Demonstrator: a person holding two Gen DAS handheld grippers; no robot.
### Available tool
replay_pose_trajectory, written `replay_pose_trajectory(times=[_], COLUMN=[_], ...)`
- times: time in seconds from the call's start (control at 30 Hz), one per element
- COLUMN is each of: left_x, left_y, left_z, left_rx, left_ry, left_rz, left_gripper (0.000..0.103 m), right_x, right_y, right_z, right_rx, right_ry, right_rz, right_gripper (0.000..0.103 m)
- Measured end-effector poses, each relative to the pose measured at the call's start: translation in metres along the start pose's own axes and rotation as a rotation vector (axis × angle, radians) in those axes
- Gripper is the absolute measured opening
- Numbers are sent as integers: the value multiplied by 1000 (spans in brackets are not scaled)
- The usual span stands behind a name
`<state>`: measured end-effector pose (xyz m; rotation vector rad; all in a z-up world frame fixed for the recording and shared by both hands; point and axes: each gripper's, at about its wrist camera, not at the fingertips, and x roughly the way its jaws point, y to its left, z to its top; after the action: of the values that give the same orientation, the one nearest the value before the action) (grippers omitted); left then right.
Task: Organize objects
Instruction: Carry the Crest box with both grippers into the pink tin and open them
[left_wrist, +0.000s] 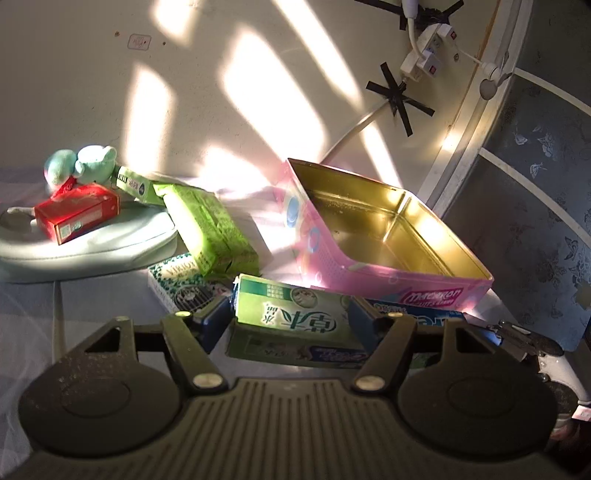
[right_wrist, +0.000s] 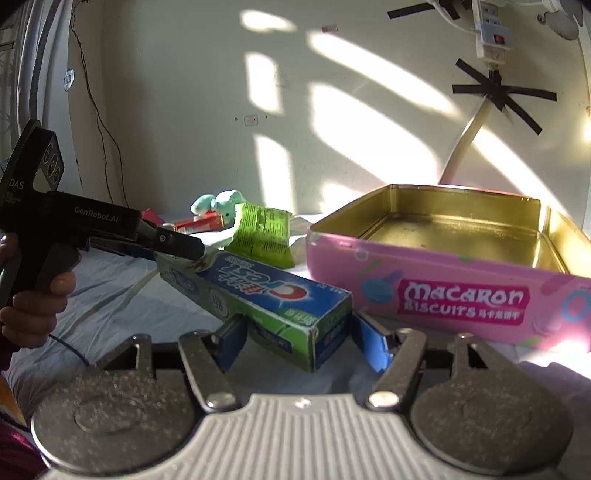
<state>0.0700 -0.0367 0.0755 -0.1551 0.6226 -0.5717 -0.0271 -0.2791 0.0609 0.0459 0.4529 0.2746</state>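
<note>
Toothpaste box (right_wrist: 266, 295): long rectangular cardboard carton, glossy green/blue print, sharp corners; it sits tilted above the bed (right_wrist: 110, 295), far end higher, just near-left of the tin (right_wrist: 461, 299).

Left gripper (left_wrist: 288, 317): blue flat pads on both long sides of the carton's far end, clamped on it; the right wrist view shows its black finger lying over that end, with a hand (right_wrist: 40, 306) wrapped round the pistol grip.

Right gripper (right_wrist: 301, 343): jaws apart, straddling the carton's near end; left pad against the carton's side, right pad a sliver off the corner, so no clamp.

Tin: shallow rectangular metal box, lid off; pink printed outer walls with rounded corners, brushed gold inside with a pressed ridge round the floor; sun glare on the far wall.

Bed sheet is soft, wrinkled pale lilac fabric.

Far left pile, in the left wrist view:
- pale padded cushion (left_wrist: 92, 247), rounded edge;
- red carton (left_wrist: 77, 214) on top of it;
- fuzzy teal plush bear (left_wrist: 81, 168) behind the red carton;
- slim green carton (left_wrist: 136, 186) beside the bear;
- crinkly green plastic-wrapped pack (left_wrist: 210, 229) leaning off the cushion's right edge;
- white carton with green leaf print (left_wrist: 173, 280) under its near corner.
</note>
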Motion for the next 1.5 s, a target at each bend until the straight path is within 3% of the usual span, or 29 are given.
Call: replay_pose_trajectory(times=[0.23, 0.37, 0.6, 0.83, 0.93, 1.23, 1.5], left_x=[31, 65, 121, 160, 171, 158, 98], left_y=[-42, -62, -74, -74, -71, -85, -81], left_z=[49, 65, 80, 75, 69, 43, 24], left_rx=[76, 108, 94, 99, 89, 175, 221], left_ry=[-95, -106, -59, 9, 65, 76, -22], left_rz=[-50, -78, -98, -60, -76, -69, -53], left_gripper=[72, 72, 72, 72, 71, 71, 72], right_x=[-10, -3, 18, 43, 51, 35, 3], right_y=[-34, -65, -104, -128, -132, -126, -96], right_z=[38, 46, 46, 35, 27, 24, 29], right_rx=[-38, -12, 1, 18, 50, 140, 156], right_ry=[-125, -137, -105, -27, -5, -57, -162], right_rz=[-120, -176, -243, -264, -287, -283, -221], right_gripper=[66, 67, 67, 68, 74, 75, 75])
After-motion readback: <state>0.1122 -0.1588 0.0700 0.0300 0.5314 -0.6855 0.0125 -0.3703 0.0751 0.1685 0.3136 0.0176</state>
